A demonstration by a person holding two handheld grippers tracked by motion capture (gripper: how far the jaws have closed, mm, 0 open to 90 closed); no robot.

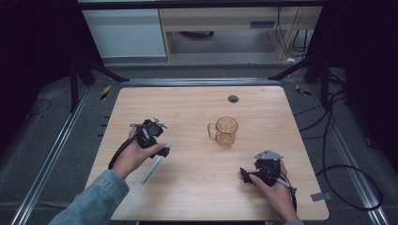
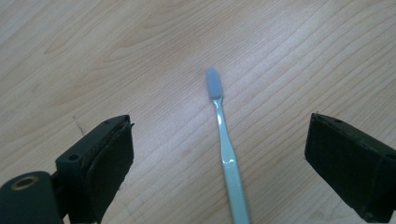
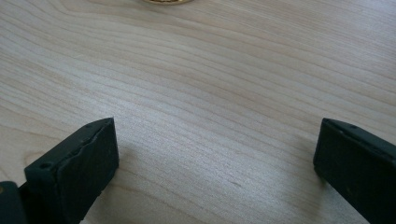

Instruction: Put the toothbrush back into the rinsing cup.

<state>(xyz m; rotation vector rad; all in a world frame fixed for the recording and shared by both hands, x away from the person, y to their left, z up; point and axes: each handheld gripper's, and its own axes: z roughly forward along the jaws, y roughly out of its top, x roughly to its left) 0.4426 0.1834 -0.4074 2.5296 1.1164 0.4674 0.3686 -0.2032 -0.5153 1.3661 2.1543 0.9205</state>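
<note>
Pale wood-grain desk [image 1: 197, 183] with rounded corners stands on a grey floor, with dark stand legs at either side and light cabinets behind. On the desk lie two loose things: one light blue plastic toothbrush [image 1: 156, 163] and one amber glass mug with a handle [image 1: 224, 131]. A small dark round grommet [image 1: 233, 98] sits in the desk near its far edge.

Two hands work here, each with one black two-jaw gripper. The left hand [image 1: 133, 157], in a blue denim sleeve [image 1: 94, 201], comes in from the bottom left and holds the left gripper [image 2: 217, 154] tipped down over the toothbrush; in the left gripper view its jaws are spread wide, one on each side of the handle, not touching it, with the bristle head [image 2: 214, 84] pointing away. The right hand [image 1: 277, 187] rests near the front right of the desk, and the right gripper [image 3: 215, 163] is low over bare wood, its jaws likewise spread wide with nothing between them.

The mug stands upright near the middle of the desk, handle to its left; nothing can be made out inside it.
</note>
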